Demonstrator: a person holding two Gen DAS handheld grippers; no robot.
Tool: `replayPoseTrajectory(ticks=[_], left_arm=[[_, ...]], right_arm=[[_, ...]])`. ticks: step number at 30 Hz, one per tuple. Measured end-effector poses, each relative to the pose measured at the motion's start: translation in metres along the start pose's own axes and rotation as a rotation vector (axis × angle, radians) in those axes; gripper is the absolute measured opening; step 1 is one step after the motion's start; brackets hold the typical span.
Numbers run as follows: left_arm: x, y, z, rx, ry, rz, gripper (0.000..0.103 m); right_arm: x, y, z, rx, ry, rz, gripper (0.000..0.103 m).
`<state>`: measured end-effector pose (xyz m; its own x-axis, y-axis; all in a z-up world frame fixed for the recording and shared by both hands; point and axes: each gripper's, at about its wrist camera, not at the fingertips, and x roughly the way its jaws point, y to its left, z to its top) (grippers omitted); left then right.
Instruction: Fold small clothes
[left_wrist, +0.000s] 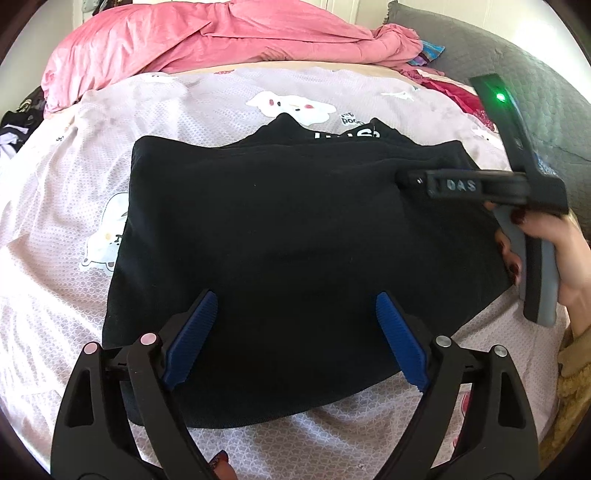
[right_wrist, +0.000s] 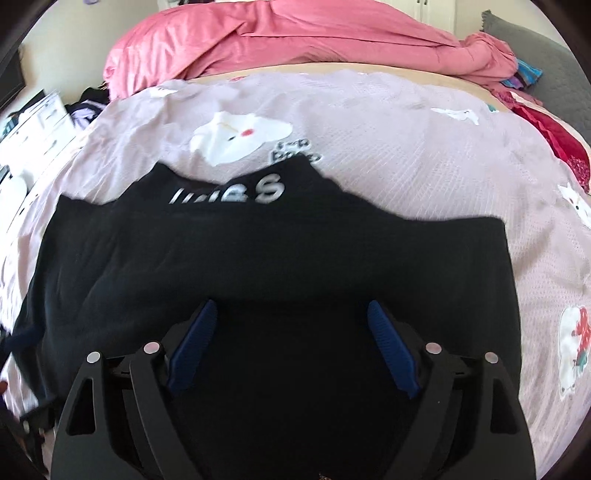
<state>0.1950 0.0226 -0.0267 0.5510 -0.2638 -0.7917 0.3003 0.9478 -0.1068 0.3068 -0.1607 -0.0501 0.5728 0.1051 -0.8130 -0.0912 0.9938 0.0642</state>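
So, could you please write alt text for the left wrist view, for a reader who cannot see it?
A black fabric garment, partly folded, lies flat on a pale pink cartoon-print bedsheet, with the open left tool above its near edge, blue pads clear of the cloth. At right, a hand holds the right tool over the garment's far corner. A crumpled pink duvet lies behind.

Bed (left_wrist: 92, 177) under a pale pink sheet with white cartoon animals, rumpled pink duvet (left_wrist: 207, 37) at its far edge, grey pillow (left_wrist: 517, 74) beside the duvet, white drawers (right_wrist: 33, 125) left of the bed, daylight
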Motion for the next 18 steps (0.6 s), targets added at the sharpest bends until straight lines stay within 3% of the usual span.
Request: replayPoseTrajectory(ticks=[7,9,11,18], left_arm=[[-0.011,0.005,0.006,-0.048,-0.029,-0.036,0.084],[-0.017,0.006,0.009,-0.05,-0.038,-0.035,0.092],[-0.022,0.006,0.011,-0.045,-0.049,-0.031,0.092],[-0.039,0.003,0.017,-0.045,-0.078,-0.012,0.094]], right_arm=[[-0.004,-0.012,0.012,0.046,-0.035,-0.038,0.082],[-0.019,-0.018,0.007,0.073,-0.072,-0.004,0.084],[-0.037,-0.026,0.001,0.108,-0.108,0.03,0.084],[-0.103,-0.047,-0.025,0.172,-0.218,0.112,0.099]])
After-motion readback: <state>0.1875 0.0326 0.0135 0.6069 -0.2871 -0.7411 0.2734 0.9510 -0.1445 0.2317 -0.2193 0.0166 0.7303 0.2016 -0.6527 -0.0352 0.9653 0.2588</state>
